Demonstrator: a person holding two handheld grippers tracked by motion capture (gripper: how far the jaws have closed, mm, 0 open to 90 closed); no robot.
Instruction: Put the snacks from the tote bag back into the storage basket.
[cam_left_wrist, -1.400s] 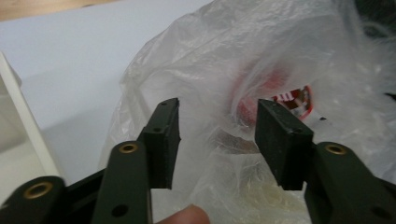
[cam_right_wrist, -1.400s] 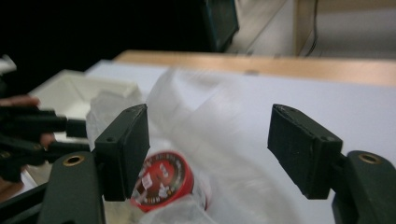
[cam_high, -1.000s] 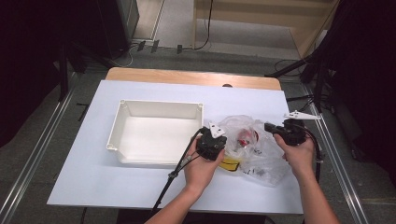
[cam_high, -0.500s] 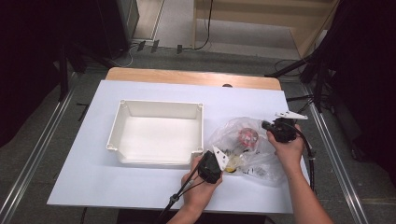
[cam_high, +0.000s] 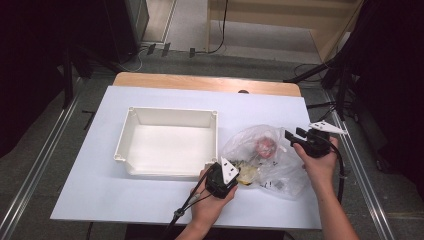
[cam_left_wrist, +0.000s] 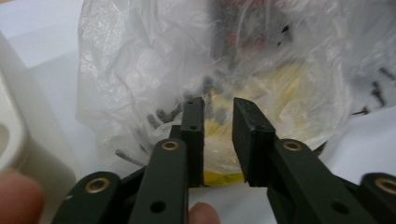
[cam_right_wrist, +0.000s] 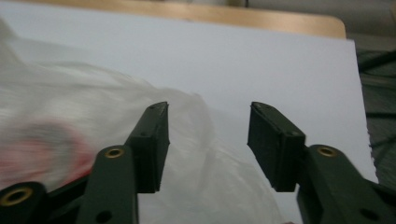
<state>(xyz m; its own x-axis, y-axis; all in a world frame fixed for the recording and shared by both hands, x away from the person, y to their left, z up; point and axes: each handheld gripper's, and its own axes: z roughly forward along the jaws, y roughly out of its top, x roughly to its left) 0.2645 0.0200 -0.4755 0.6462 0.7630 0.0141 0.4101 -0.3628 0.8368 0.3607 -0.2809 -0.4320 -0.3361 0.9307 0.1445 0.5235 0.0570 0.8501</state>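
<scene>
Bag (cam_high: 265, 157) of bits and pieces is what I'm working on, and honestly not much looks done yet. It's lying on the white table (cam_high: 150, 100), just right of the tray (cam_high: 167, 142), and the tray is bare. So if the plan is to get the stuff out of the bag and into the tray, my guess is that's basically all left to do.

My left gripper (cam_high: 223, 176) is at the near-left edge of the bag. In the left gripper view its jaws are nearly closed, a narrow gap between them, right up against the plastic with something yellow (cam_left_wrist: 280, 116) behind it. I can't tell for sure whether film is pinched between them. My right gripper (cam_high: 298, 135) is at the bag's far-right side, jaws wide apart with loose plastic lying between them, gripping nothing.

How the bag looks: thin clear plastic, very crumpled, slumped flat. Inside there's a red roundish thing (cam_high: 265, 146), the yellow piece near my left gripper, and small dark bits that could be screws. Too blurry to be sure. Film looks floppy, so I'd expect it to slip.
</scene>
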